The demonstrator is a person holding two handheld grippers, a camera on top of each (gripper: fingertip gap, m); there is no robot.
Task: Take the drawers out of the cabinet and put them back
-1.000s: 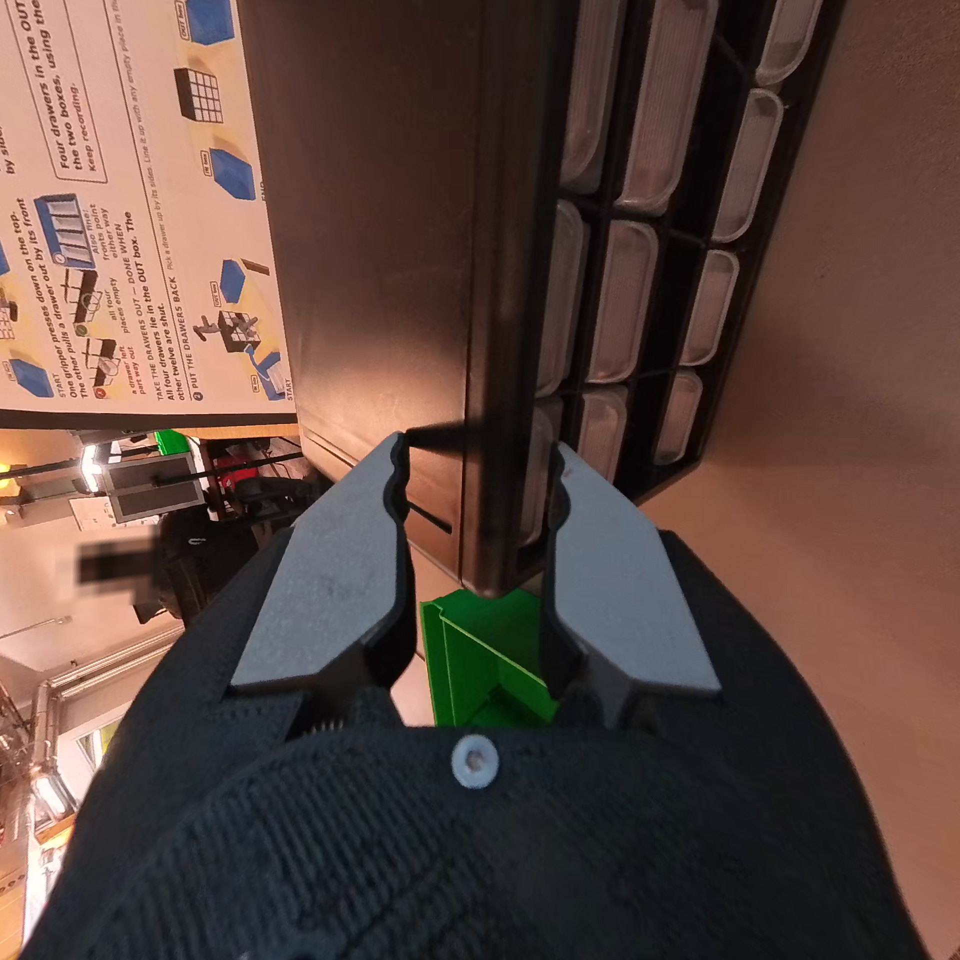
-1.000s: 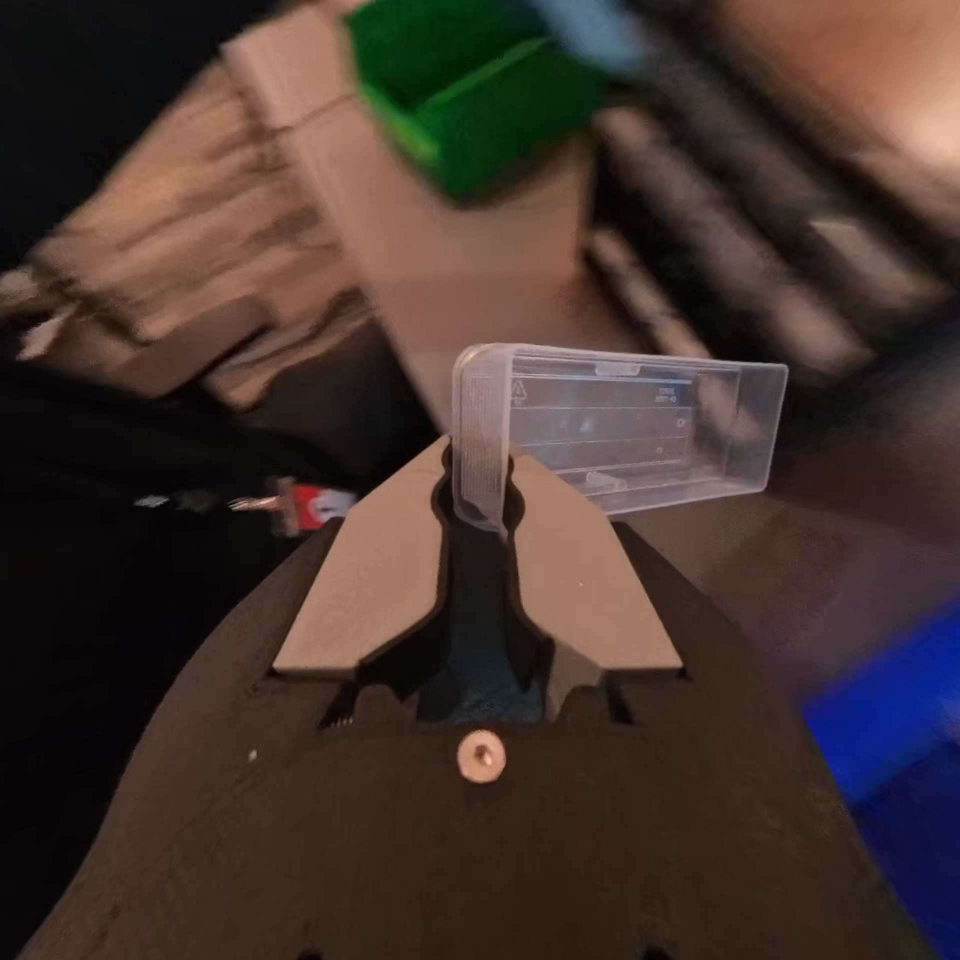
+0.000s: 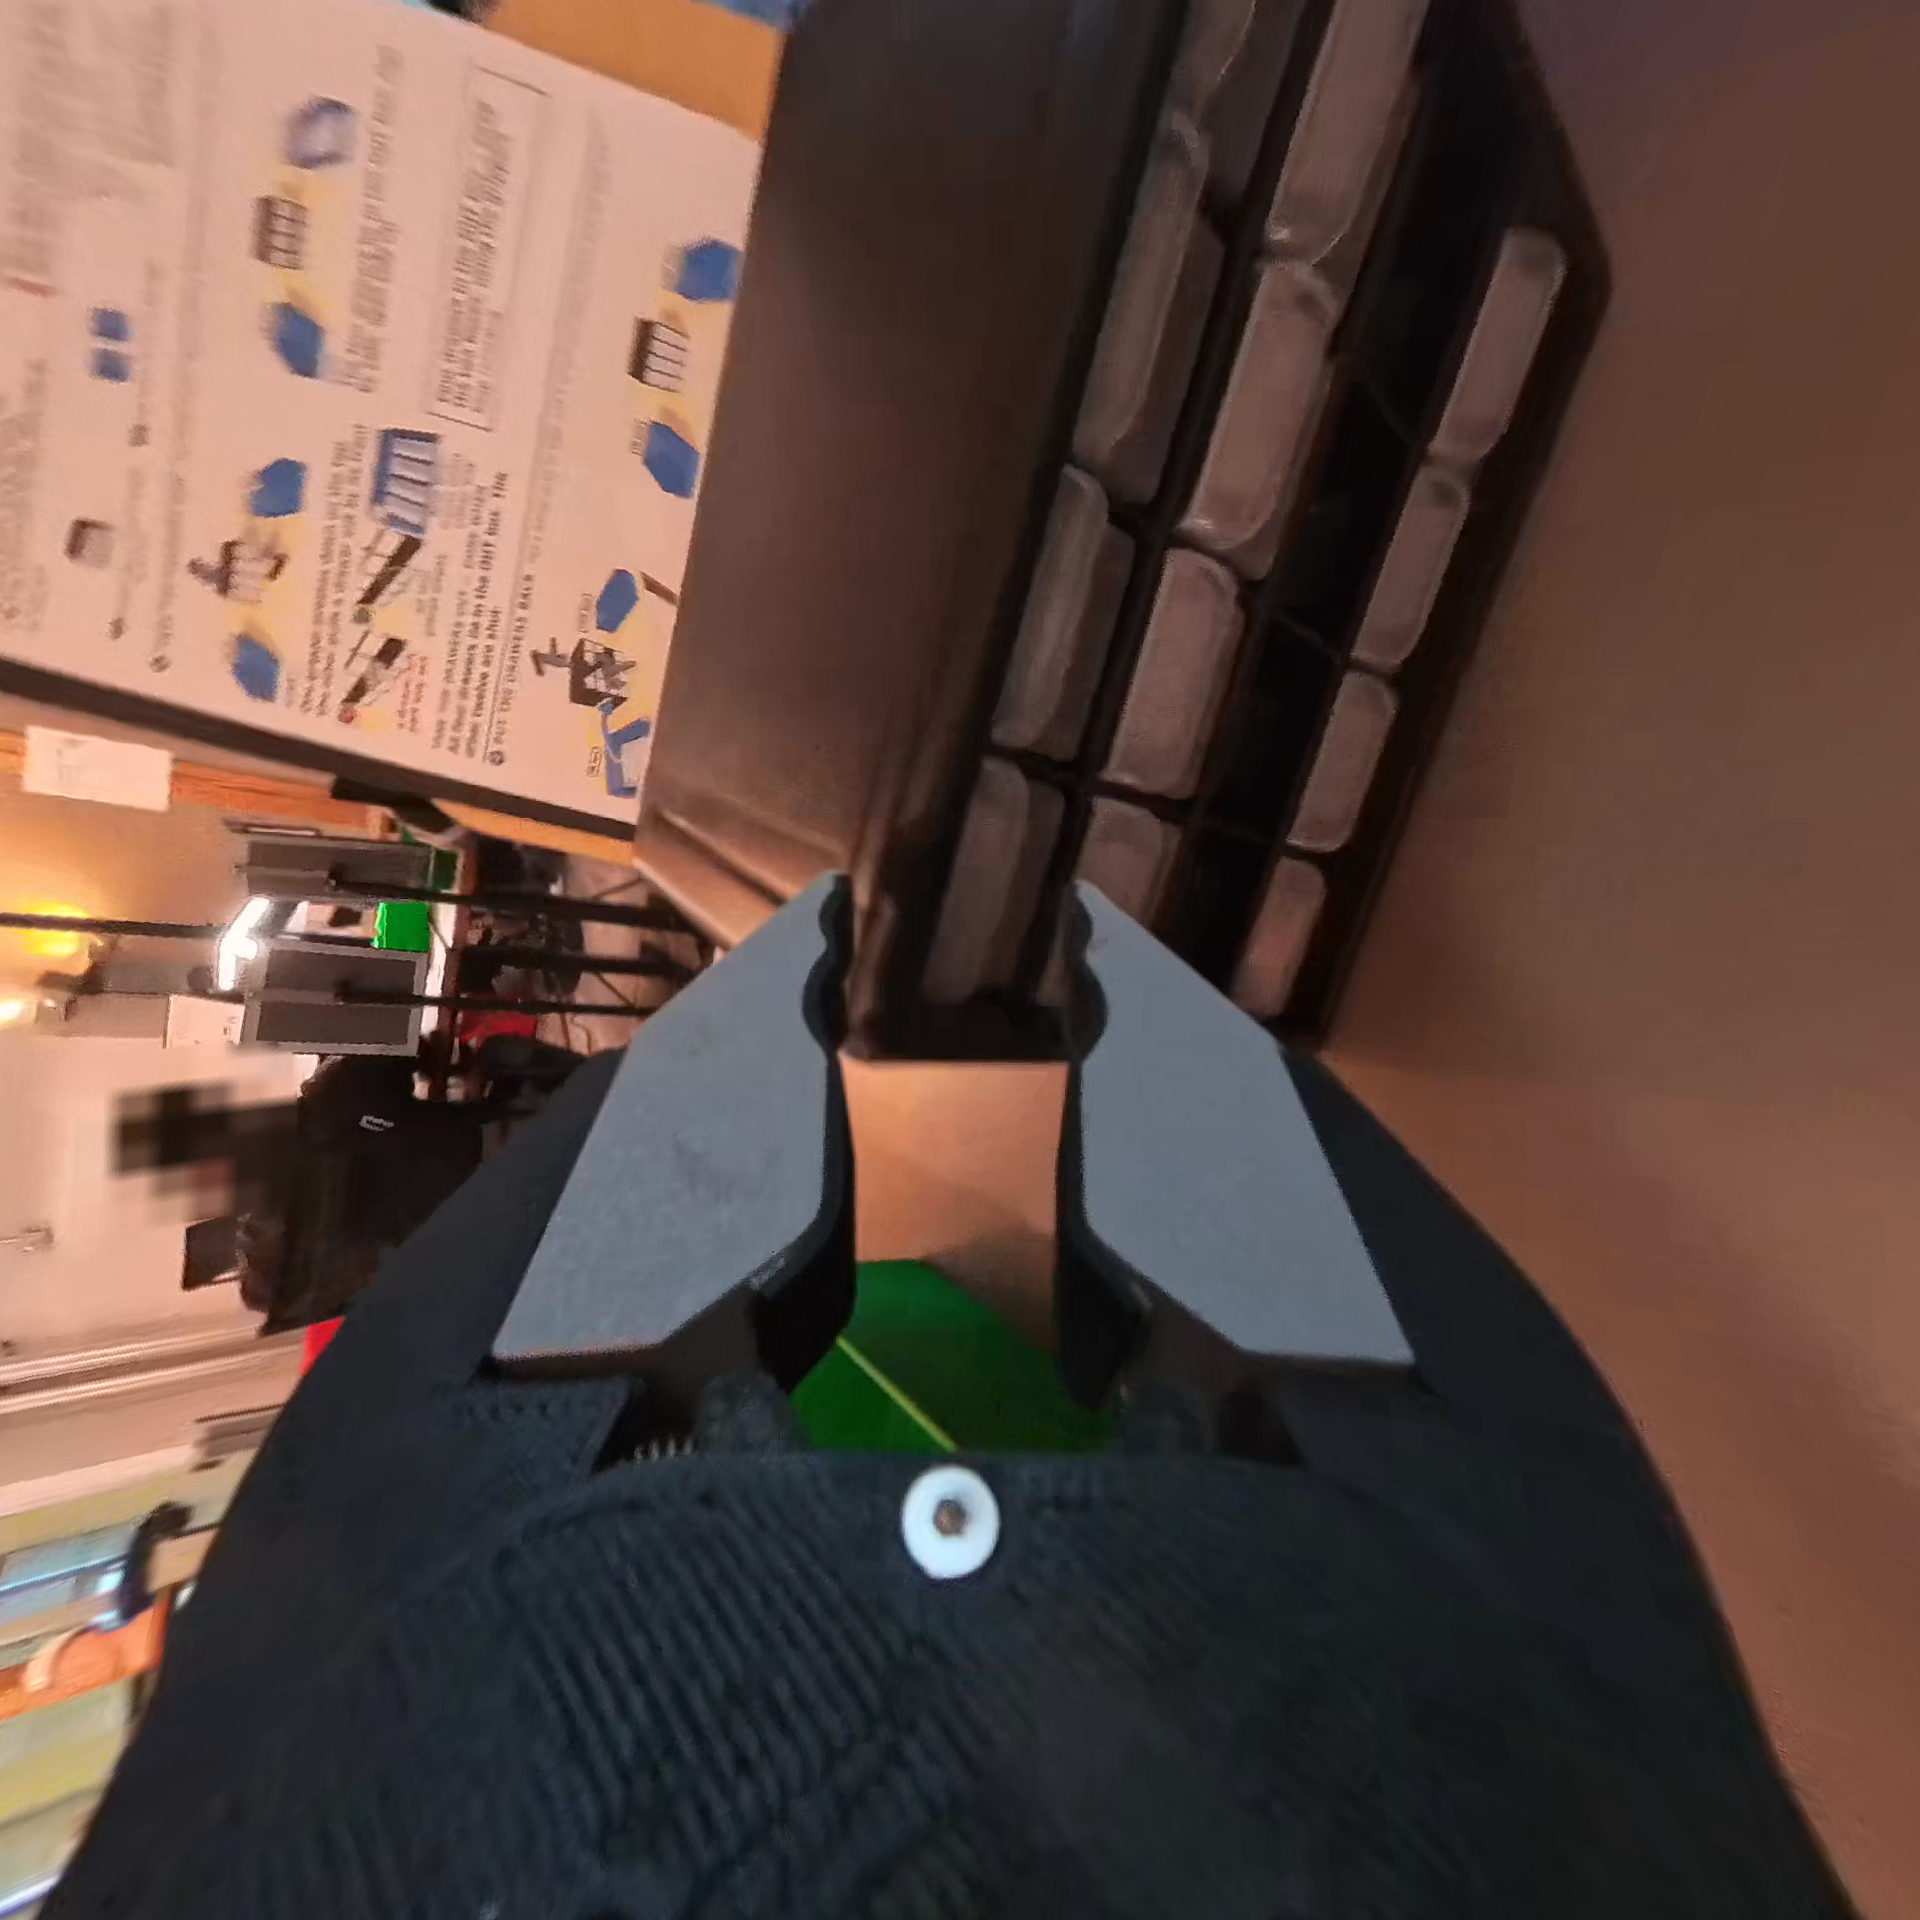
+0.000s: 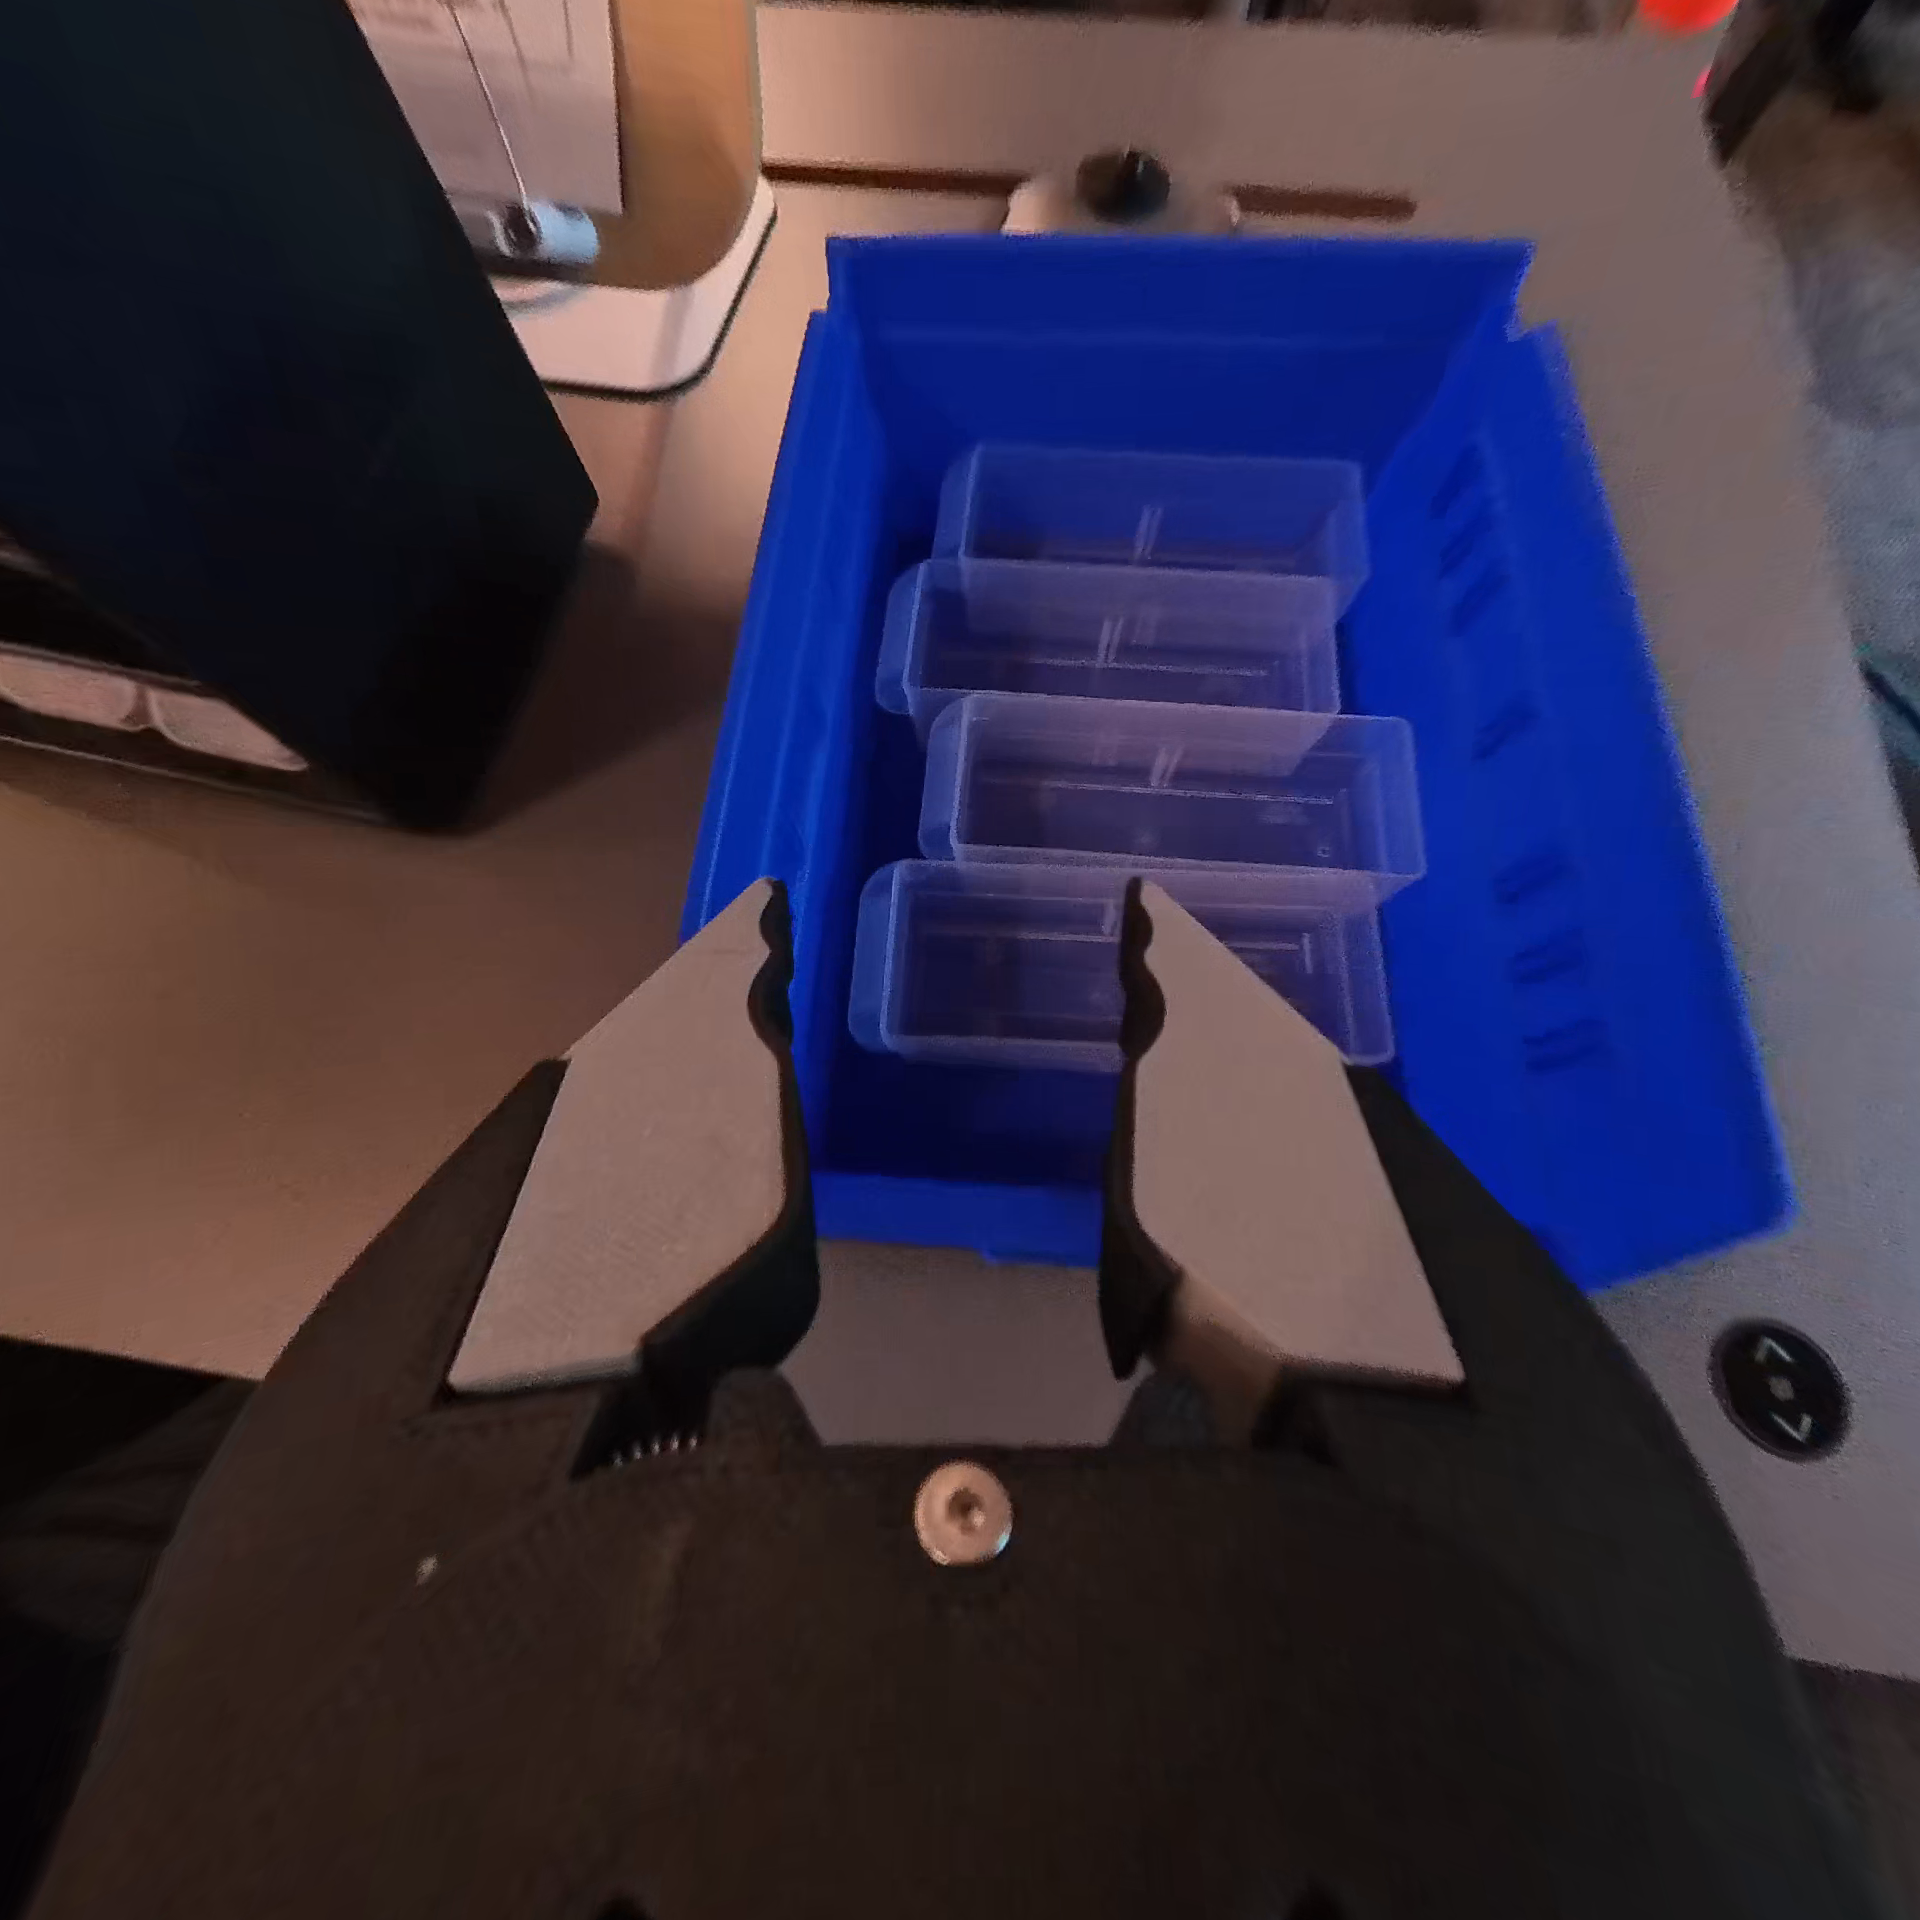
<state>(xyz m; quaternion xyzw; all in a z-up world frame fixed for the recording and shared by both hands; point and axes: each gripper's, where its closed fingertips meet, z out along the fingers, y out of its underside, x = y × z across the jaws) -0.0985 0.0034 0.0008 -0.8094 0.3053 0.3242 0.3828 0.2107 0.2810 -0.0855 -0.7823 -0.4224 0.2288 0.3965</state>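
Note:
The black cabinet (image 3: 883, 520) lies close ahead in the left wrist view, with clear drawers (image 3: 1174, 675) in its slots and some slots (image 3: 1340, 520) dark and empty. My left gripper (image 3: 956, 925) is closed on the cabinet's near corner edge. My right gripper (image 4: 951, 914) is open and empty, just above the near end of a blue bin (image 4: 1507, 779). Several clear drawers lie side by side in that bin, and the nearest drawer (image 4: 987, 977) sits right under my fingertips. The cabinet also shows at the left of the right wrist view (image 4: 260, 416).
A green bin (image 3: 935, 1361) shows below my left fingers. A printed instruction sheet (image 3: 364, 416) stands behind the cabinet. A round black button (image 4: 1782, 1387) is set in the table right of the blue bin. A person in dark clothes (image 3: 343, 1174) is far behind. About 25 centimeters separates my right fingertips from the round black button (image 4: 1782, 1387).
My right gripper swung over to the blue bin, let go of the clear drawer it held and opened. My left gripper narrowed onto the cabinet's corner and shifted slightly.

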